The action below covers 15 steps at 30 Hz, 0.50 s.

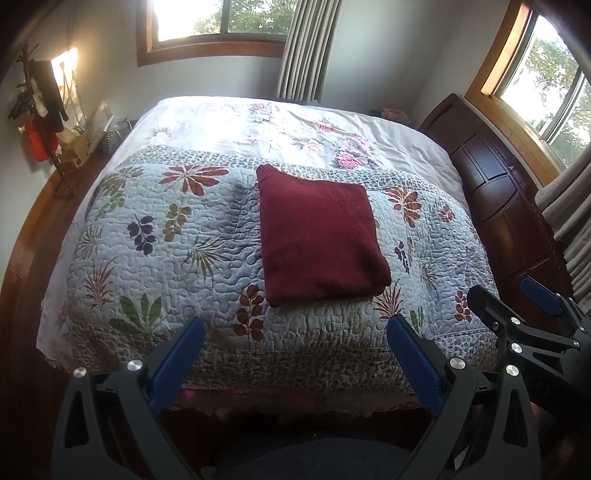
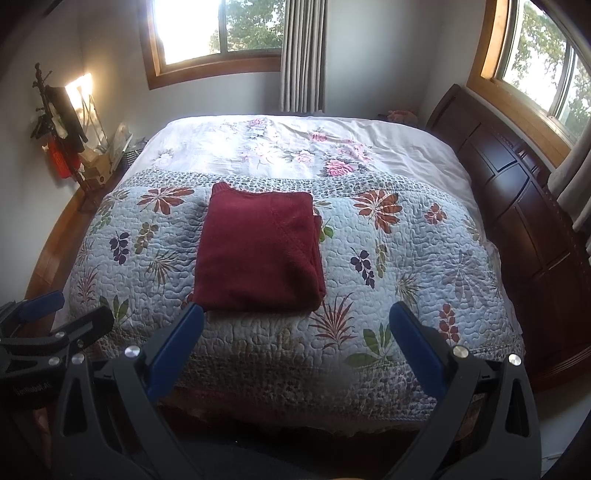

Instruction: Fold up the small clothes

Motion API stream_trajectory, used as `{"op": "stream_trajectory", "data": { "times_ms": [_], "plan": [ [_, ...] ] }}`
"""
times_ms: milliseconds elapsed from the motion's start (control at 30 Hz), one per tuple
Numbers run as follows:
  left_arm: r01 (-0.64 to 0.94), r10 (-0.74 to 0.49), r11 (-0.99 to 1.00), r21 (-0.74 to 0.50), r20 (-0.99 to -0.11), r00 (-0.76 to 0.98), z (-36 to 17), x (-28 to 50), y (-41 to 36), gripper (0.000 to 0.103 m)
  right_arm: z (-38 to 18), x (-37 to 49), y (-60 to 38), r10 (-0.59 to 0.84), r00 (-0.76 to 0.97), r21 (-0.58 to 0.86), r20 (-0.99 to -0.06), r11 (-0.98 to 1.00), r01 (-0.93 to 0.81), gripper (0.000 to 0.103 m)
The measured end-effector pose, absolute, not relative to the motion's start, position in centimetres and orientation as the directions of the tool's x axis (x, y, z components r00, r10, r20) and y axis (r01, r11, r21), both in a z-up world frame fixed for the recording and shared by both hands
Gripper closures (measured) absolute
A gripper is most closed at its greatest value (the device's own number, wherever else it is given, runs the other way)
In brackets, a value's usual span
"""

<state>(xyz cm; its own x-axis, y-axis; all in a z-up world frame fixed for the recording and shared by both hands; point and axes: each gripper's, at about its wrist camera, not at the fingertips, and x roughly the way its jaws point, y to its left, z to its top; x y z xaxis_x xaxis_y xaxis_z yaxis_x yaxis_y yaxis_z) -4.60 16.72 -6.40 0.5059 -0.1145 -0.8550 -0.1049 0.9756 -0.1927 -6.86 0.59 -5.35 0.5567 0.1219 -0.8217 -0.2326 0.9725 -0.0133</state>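
Both tongs held off the near edge of the bed, side by side, neither touching cloth. Left tongs [image 1: 295,332]: the two blue-padded fingers [image 1: 177,360] stand spread wide, nothing between them but open view of the quilt. Right tongs [image 2: 297,319]: same condition, two fingers [image 2: 415,349] wide apart, empty. Each tool also shows at the edge of the other's view: right one at lower right of the left wrist view, left one at lower left of the right wrist view.

Garment count: one. Dark red sweater [image 1: 317,236], knit, folded into a rough rectangle, lying flat on the quilt near the middle of the bed, slightly nearer the foot than the far end. Folded layers visible along its right edge in the right wrist view.

Bedding: one quilted cover [image 2: 388,258], pale blue with leaf and flower prints, over the near part; one white floral sheet [image 2: 280,144] over the far part.

Room: two windows [image 2: 218,29], one on the far wall, one on the right wall; dark wooden headboard [image 2: 517,206] along the right side; one coat stand [image 2: 55,122] with hanging items at far left.
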Motion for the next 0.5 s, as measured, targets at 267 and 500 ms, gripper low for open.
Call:
{"op": "stream_trajectory", "data": {
  "times_ms": [267,500],
  "plan": [
    [-0.105,-0.109,0.977,-0.187,-0.854,0.508,-6.2,-4.5,16.3,0.004,-5.3,-6.7,0.2,0.126,0.560,-0.009,-0.819,0.973,-0.231,0.003],
    [-0.112,-0.102,0.977,-0.182,-0.858,0.503,-6.1,-4.4,15.9,0.004,-5.3,-6.4,-0.4,0.122,0.563,-0.011,-0.817,0.974,-0.228,0.003]
  ]
}}
